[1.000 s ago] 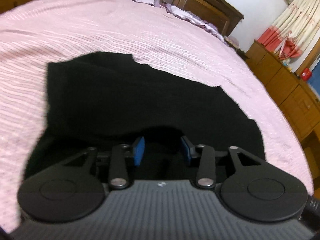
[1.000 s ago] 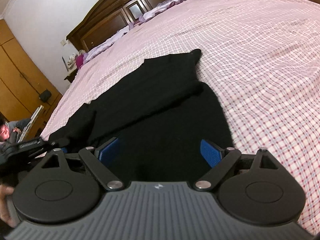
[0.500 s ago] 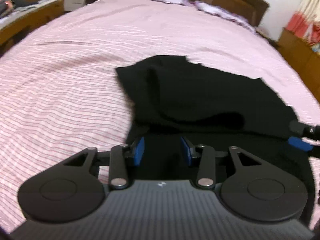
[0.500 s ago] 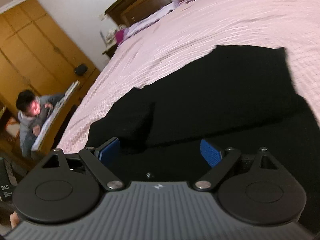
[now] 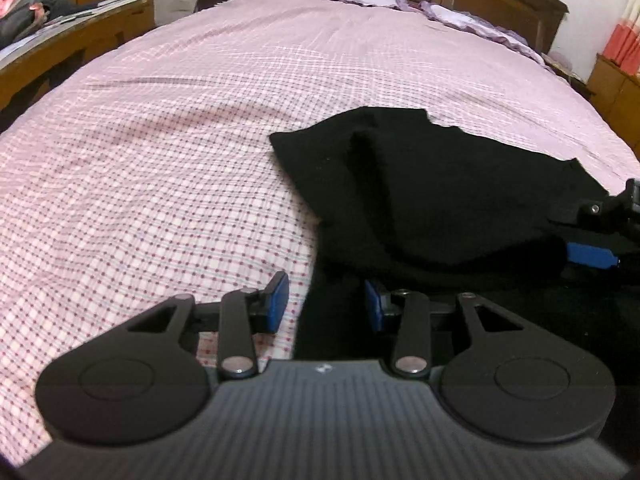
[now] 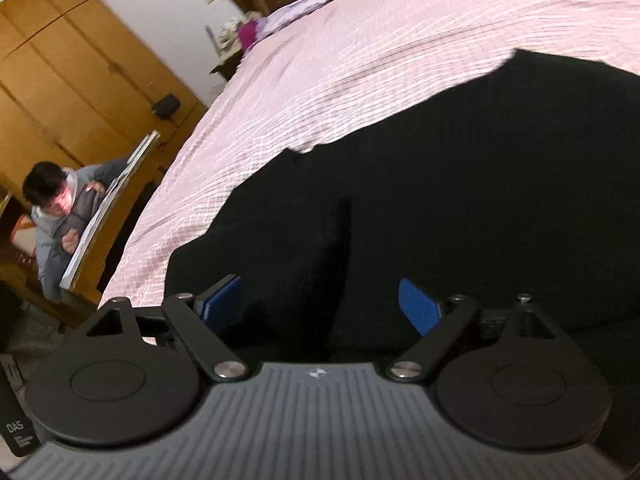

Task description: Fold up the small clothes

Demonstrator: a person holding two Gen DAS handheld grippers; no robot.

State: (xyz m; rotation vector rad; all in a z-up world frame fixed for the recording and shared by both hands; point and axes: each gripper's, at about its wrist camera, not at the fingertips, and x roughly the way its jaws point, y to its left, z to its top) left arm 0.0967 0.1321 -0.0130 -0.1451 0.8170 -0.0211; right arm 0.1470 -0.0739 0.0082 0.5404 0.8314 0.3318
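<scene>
I am holding the left tool [image 5: 326,302] with its jaws narrowly parted and empty over the near left edge of the black garment [image 5: 440,200], while the right tool [image 6: 320,306] is hanging wide and empty above the same cloth. The garment is lying partly folded on the checked pink bed [image 5: 180,140], so I am judging we are between folds. Next I am needing both tools on one edge.
</scene>
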